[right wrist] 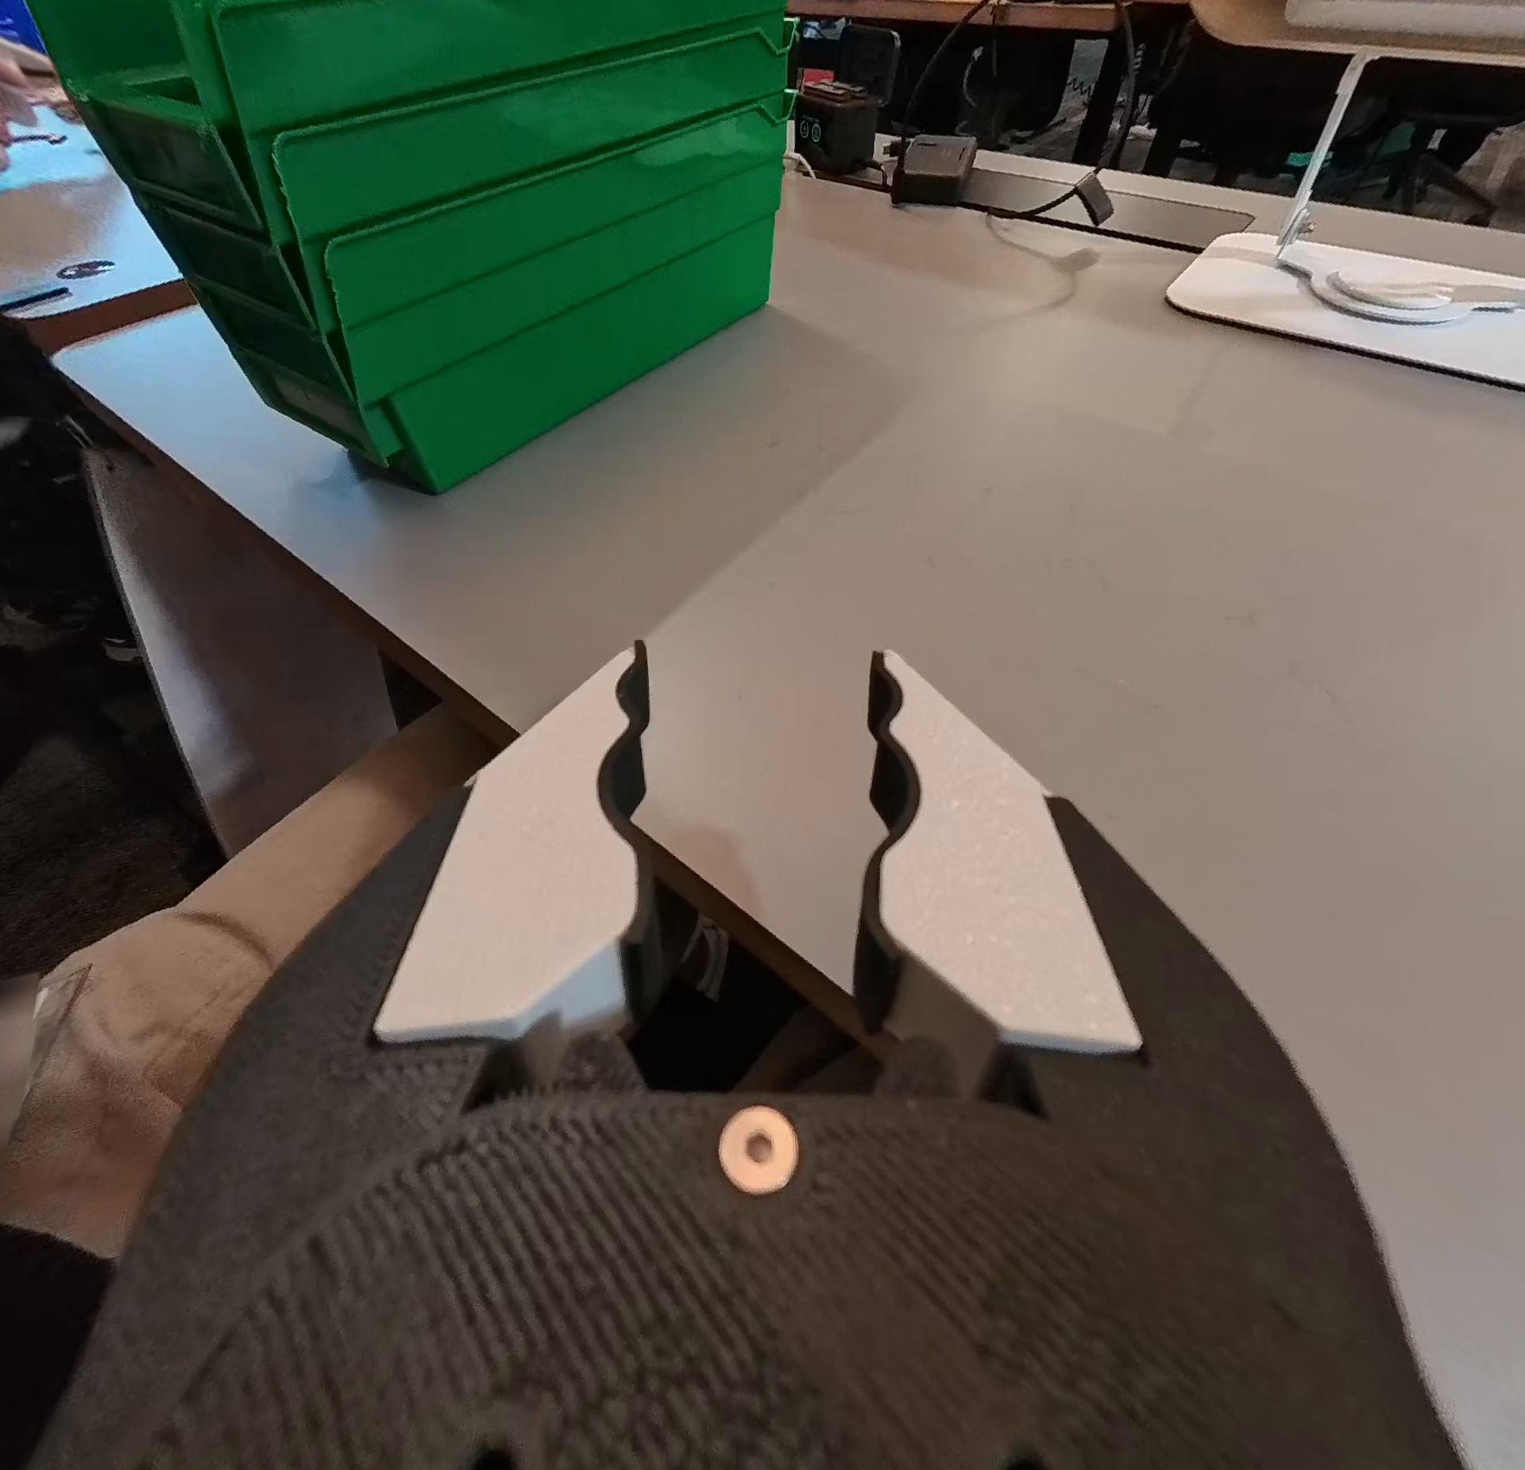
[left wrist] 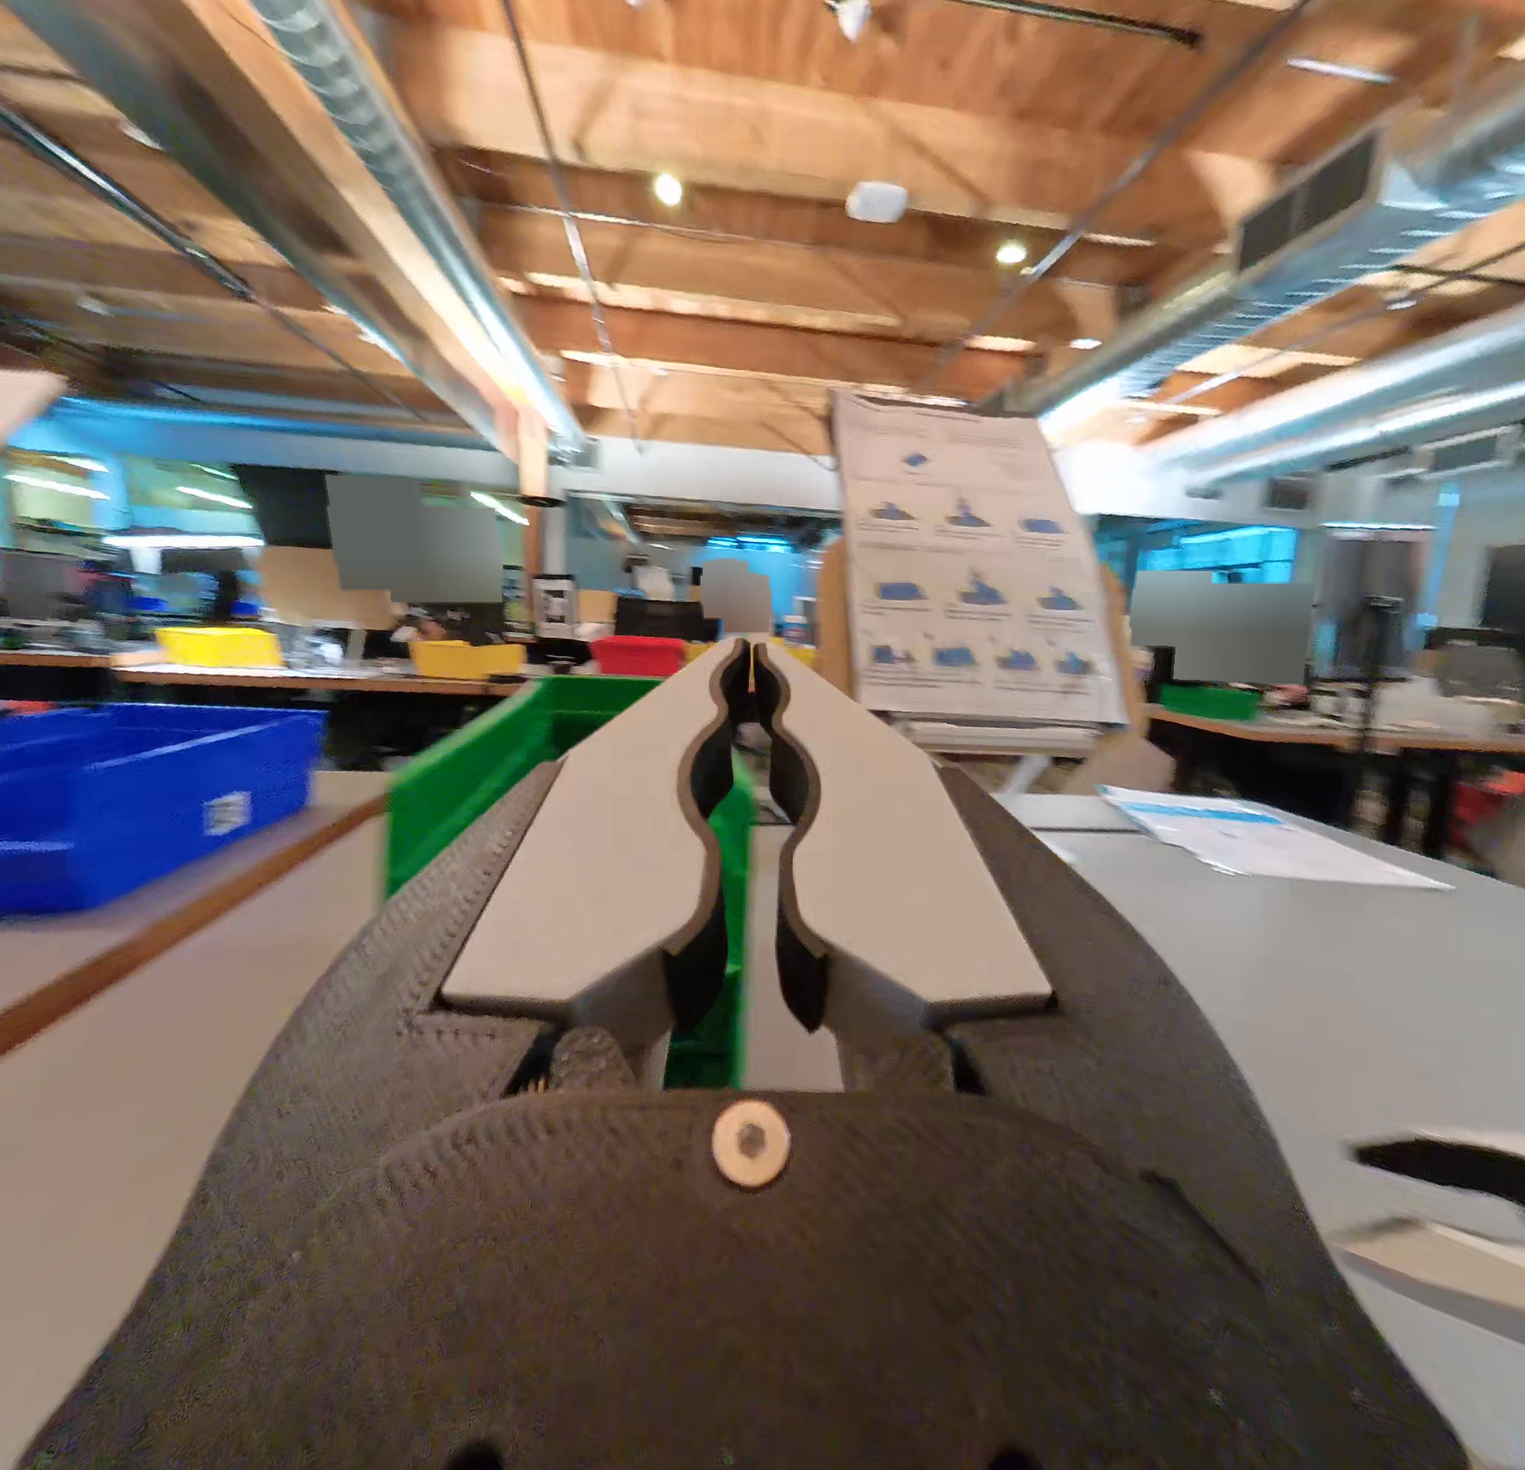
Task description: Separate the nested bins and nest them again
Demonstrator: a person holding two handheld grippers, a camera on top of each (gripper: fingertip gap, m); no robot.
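1. Left wrist view: the left gripper (left wrist: pixel 753 646) points level across the grey table (left wrist: pixel 1238 976), its fingers (left wrist: pixel 627 836) drawn together until the tips nearly meet, with nothing seen between them.
2. Just behind the fingers stands the green bin stack (left wrist: pixel 462 778), near the table's left edge; only its top rim and one side wall show.
3. A blue bin (left wrist: pixel 140 795) sits on the neighbouring table to the left, well apart from the green one.
4. A printed sheet (left wrist: pixel 1262 836) lies flat toward the table's right side, and a poster board (left wrist: pixel 974 572) stands on a stand at the far edge.
5. The picture is motion-blurred, so finer detail is lost.
6. Right wrist view: the right gripper (right wrist: pixel 757 655) hangs over the table's near left edge, fingers (right wrist: pixel 528 877) spread wide and empty, the grey table (right wrist: pixel 1073 605) showing through the gap.
7. The green bin stack (right wrist: pixel 528 193) of several nested bins rests near the far left corner, leaning slightly, well apart from the gripper.
8. A white stand base (right wrist: pixel 1353 308) sits at the far right, with a black cable (right wrist: pixel 1023 193) and small black box between it and the bins.
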